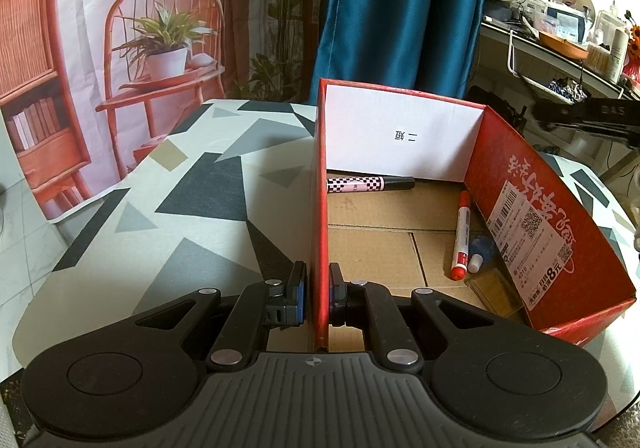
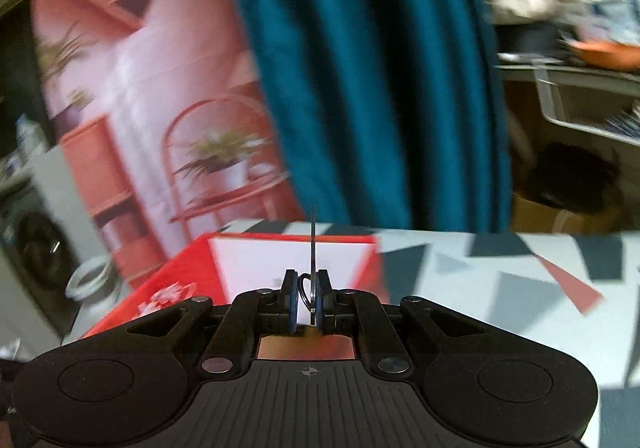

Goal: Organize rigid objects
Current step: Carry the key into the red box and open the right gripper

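A red cardboard box (image 1: 520, 183) lies open on the patterned table (image 1: 200, 207). My left gripper (image 1: 319, 284) is shut on the box's left wall, one finger inside and one outside. On the box floor lie a checkered black pen (image 1: 368, 183), a red-and-white marker (image 1: 461, 234), a small blue bottle with a white cap (image 1: 478, 254) and a clear yellowish case (image 1: 494, 290). In the blurred right wrist view, my right gripper (image 2: 308, 298) is shut on a thin dark metal piece (image 2: 312, 244) seen edge-on, with a wire loop at its base. It is held above the table, and the box (image 2: 188, 268) sits below and ahead.
A teal curtain (image 1: 400, 7) and a printed backdrop (image 1: 140, 27) hang behind the table. A cluttered shelf (image 1: 560, 35) stands at the right. A glass jar (image 2: 90, 284) sits left of the box in the right wrist view. Bare tablecloth (image 2: 500, 280) stretches to the box's right.
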Demonstrator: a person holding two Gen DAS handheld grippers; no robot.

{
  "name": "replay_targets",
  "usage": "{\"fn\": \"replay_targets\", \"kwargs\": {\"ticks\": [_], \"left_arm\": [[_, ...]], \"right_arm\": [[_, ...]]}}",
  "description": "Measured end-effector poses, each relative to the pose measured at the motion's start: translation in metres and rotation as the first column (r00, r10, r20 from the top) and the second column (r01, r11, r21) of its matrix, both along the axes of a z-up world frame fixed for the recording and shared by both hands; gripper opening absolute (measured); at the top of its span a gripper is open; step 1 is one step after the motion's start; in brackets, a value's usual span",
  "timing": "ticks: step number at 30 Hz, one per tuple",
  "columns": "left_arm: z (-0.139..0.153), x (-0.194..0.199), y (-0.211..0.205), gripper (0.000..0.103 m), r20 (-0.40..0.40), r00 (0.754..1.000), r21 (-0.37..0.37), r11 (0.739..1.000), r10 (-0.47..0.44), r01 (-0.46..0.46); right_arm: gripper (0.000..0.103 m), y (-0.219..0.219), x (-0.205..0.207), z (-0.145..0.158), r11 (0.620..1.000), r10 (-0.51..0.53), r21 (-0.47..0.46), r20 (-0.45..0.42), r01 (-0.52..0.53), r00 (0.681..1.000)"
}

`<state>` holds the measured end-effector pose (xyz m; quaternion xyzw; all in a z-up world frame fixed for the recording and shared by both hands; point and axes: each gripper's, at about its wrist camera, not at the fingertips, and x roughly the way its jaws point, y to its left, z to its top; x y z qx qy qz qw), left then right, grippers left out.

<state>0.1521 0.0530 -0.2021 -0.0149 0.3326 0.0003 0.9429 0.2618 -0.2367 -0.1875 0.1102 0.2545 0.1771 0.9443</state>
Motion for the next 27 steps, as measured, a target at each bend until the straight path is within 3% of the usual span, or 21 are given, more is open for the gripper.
{"fn": "replay_targets", "kwargs": {"ticks": [6,17,21,24,26,27], "left_arm": [[0.000,0.000,0.000,0.011,0.000,1.000,0.000,1.000,0.000,0.000],[0.000,0.000,-0.001,0.011,0.001,1.000,0.000,1.000,0.000,0.000],[0.000,0.001,-0.002,0.011,0.001,1.000,0.001,1.000,0.001,-0.001],[0.000,0.001,-0.002,0.011,0.002,1.000,0.001,1.000,0.001,-0.001],[0.000,0.001,-0.002,0.011,0.002,1.000,0.002,1.000,0.001,-0.001],[0.000,0.001,-0.002,0.011,0.002,1.000,0.002,1.000,0.001,-0.001]], "right_arm": [[0.008,0.041,0.022,-0.008,0.981,0.137,-0.127,-0.075,-0.146,0.988],[0.008,0.065,0.027,-0.026,0.912,0.196,-0.341,-0.124,-0.228,0.973],[0.019,0.060,0.025,-0.025,0.920,0.195,-0.328,-0.098,-0.217,0.976],[0.022,0.051,0.021,-0.019,0.936,0.172,-0.306,-0.036,-0.174,0.985],[0.030,0.044,0.016,-0.014,0.946,0.139,-0.295,0.012,-0.130,0.990],[0.041,0.040,0.013,-0.012,0.950,0.119,-0.294,0.037,-0.103,0.992]]}}
